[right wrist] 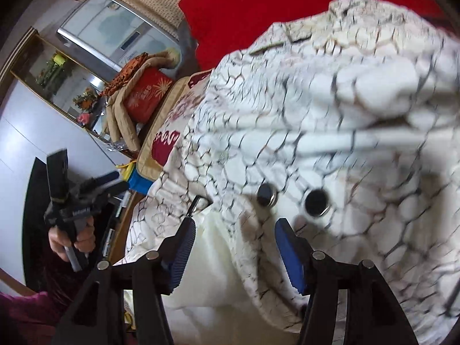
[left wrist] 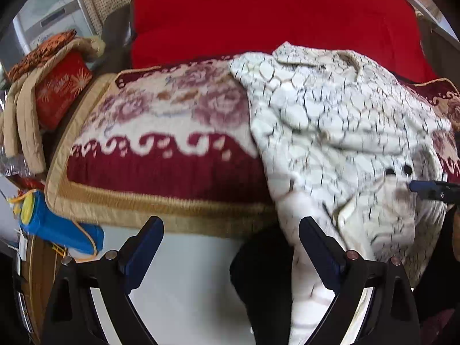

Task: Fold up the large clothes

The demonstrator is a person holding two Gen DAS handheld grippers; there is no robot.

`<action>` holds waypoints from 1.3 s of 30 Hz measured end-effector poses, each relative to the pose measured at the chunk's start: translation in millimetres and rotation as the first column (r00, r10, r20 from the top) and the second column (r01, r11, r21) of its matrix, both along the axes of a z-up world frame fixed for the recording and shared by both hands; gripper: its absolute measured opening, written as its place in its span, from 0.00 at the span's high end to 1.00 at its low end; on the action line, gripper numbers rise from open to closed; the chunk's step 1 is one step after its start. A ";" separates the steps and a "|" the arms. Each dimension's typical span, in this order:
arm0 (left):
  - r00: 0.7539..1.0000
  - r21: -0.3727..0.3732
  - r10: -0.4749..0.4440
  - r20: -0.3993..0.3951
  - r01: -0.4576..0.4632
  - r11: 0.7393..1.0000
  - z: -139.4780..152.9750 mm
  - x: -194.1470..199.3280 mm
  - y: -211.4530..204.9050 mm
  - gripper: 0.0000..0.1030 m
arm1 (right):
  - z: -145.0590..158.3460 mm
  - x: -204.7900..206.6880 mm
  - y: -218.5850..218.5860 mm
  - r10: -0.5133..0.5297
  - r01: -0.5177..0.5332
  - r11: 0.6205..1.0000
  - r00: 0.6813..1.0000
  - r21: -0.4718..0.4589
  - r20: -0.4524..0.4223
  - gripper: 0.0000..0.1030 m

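A large white coat (left wrist: 330,132) with a dark crackle pattern lies crumpled on the right half of a floral blanket (left wrist: 158,132), and its hem hangs over the front edge. My left gripper (left wrist: 230,224) stands open off the edge, left of the hanging hem, with nothing between its fingers. The right wrist view shows the coat (right wrist: 330,115) filling the frame, with two black snap buttons (right wrist: 266,194). My right gripper (right wrist: 235,224) is open just below them, over the cream lining (right wrist: 230,258); its pads do not press on it. A hand (right wrist: 72,238) holds the left gripper (right wrist: 115,182) at far left.
A red cushion (left wrist: 258,14) backs the blanket. At the left end sit a red box (left wrist: 61,89) under beige quilted cloth and a blue and yellow item (left wrist: 57,227). White floor (left wrist: 187,273) lies below the edge. A white appliance (right wrist: 115,34) stands beyond.
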State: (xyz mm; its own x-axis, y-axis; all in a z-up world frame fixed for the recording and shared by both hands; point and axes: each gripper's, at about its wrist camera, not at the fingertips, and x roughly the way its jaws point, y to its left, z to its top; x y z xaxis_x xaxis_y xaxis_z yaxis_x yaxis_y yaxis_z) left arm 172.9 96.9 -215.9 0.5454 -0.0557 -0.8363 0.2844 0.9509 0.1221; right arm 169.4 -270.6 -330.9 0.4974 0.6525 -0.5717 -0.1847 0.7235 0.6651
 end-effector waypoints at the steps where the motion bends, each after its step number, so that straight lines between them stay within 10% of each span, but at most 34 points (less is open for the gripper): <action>1: 1.000 -0.004 0.004 -0.006 -0.004 1.000 -2.6 -3.1 2.2 0.07 | -4.7 1.1 2.3 0.003 -0.003 1.000 1.000 0.003 -0.011 0.41; 11: 1.000 -0.030 -0.019 -0.010 0.018 0.999 -7.1 -23.5 1.3 0.07 | -13.9 -6.6 50.5 0.161 -0.161 0.987 0.987 0.025 0.010 0.40; 19: 0.998 -0.068 -0.032 -0.062 0.027 0.997 -22.3 -35.9 6.6 0.08 | -10.5 -63.9 80.9 0.444 -0.444 0.896 0.895 0.011 -0.042 0.40; 27: 0.988 -0.130 -0.134 -0.077 0.123 0.984 -24.7 -57.2 -1.3 0.39 | -27.1 -93.2 -11.8 0.075 -0.119 0.965 0.979 -0.232 -0.190 0.40; 39: 0.963 -0.197 -0.232 -0.135 0.204 0.959 -38.5 -74.4 -3.0 0.37 | -80.7 -123.1 -121.8 -0.275 0.141 0.915 0.904 -0.377 -0.329 0.27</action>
